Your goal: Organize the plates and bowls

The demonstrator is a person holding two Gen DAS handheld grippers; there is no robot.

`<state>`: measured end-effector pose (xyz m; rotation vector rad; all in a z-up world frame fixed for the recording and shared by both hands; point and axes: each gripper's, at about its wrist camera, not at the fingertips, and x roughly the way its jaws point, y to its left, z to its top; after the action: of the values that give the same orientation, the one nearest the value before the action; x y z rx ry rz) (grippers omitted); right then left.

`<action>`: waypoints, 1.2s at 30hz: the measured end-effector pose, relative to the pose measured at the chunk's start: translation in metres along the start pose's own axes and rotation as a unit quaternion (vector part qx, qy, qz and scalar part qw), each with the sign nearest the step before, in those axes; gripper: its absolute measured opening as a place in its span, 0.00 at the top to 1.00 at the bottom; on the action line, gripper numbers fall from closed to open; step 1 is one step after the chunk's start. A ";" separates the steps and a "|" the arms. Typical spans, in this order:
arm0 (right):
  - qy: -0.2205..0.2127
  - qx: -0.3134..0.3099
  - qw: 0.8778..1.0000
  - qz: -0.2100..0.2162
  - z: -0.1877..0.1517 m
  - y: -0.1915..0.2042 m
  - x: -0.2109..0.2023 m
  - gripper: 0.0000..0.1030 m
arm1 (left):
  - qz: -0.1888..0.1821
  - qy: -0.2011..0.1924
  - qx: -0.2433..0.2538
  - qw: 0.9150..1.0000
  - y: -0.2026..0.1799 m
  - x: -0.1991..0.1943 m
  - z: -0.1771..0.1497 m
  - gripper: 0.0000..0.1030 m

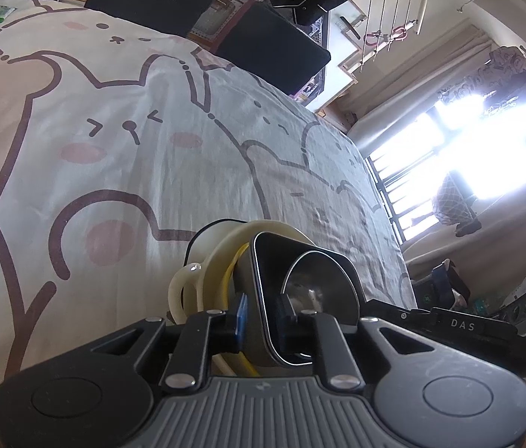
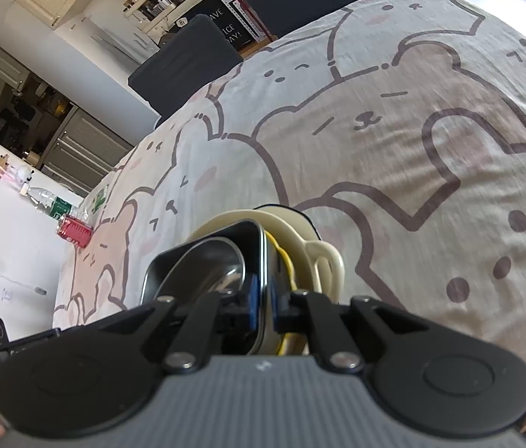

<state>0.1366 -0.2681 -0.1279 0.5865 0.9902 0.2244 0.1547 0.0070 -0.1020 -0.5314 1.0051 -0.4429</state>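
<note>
Now nested dish stack sitting on table under bear-print cloth; left claw and right claw each pinching steel tray rim atop cream bowl; black chairs beyond stack.

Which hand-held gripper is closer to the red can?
Left, probably. The red can is far left of the right hand-held gripper; the left hand-held gripper is on that side.

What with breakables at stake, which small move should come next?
Probably lower it all straight down onto the tablecloth. The left gripper and right gripper pinch opposite rims of the metal tray nested in cream dishes, and neither view shows its bottom resting.
</note>
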 end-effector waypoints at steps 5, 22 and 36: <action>-0.018 -0.020 1.000 -0.002 -0.001 0.006 -0.010 0.86 | 0.015 -0.010 0.025 1.000 -0.006 -0.010 0.003 0.74; -0.192 -0.178 0.963 -0.058 -0.052 0.063 -0.118 0.17 | 0.084 -0.136 0.143 0.977 -0.067 -0.108 -0.036 0.00; -0.285 -0.235 0.927 -0.063 -0.139 0.085 -0.174 0.00 | 0.145 -0.224 0.195 0.944 -0.098 -0.156 -0.113 0.00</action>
<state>-0.0668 -0.2237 -0.0124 0.1236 0.3788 0.1534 -0.0273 -0.0046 0.0133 -0.1088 0.5226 -0.2302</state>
